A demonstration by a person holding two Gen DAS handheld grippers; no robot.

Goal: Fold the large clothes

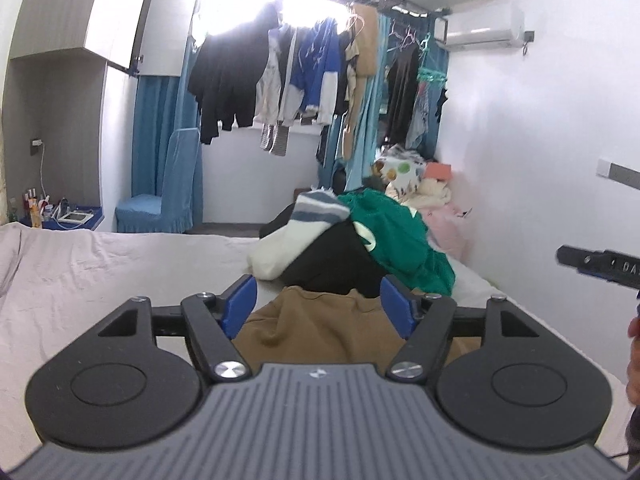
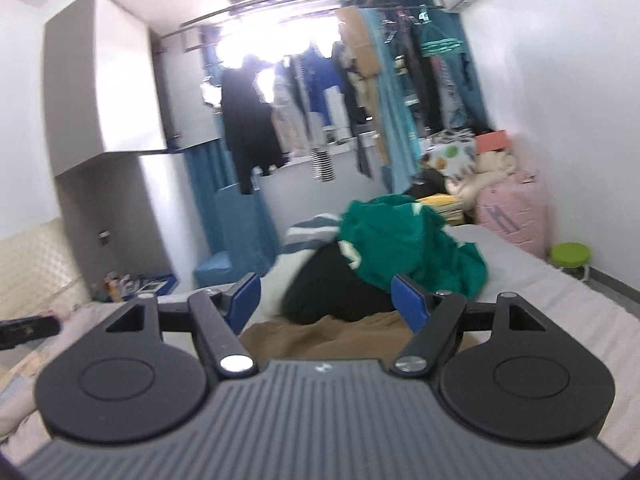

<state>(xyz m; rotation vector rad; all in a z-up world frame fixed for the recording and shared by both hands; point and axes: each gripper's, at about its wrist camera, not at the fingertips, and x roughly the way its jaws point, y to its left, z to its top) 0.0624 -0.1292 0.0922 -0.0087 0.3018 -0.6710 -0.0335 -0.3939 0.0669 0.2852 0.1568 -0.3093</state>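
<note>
Left gripper (image 1: 318,306): blue fingers spread, nothing pinched. Right gripper (image 2: 324,302): fingers spread likewise, nothing held. A brown garment (image 1: 320,328) is seen lying crumpled on the bed (image 1: 100,272), below both. At 12 o'clock beyond it, a heap is noted: green garment (image 1: 396,236), black garment (image 1: 332,264), striped white one (image 1: 296,232).

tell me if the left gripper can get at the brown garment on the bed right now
Probably yes. The left gripper is open and empty, and the crumpled brown garment lies just below and ahead of it with nothing over it; the clothes pile sits behind.
</note>
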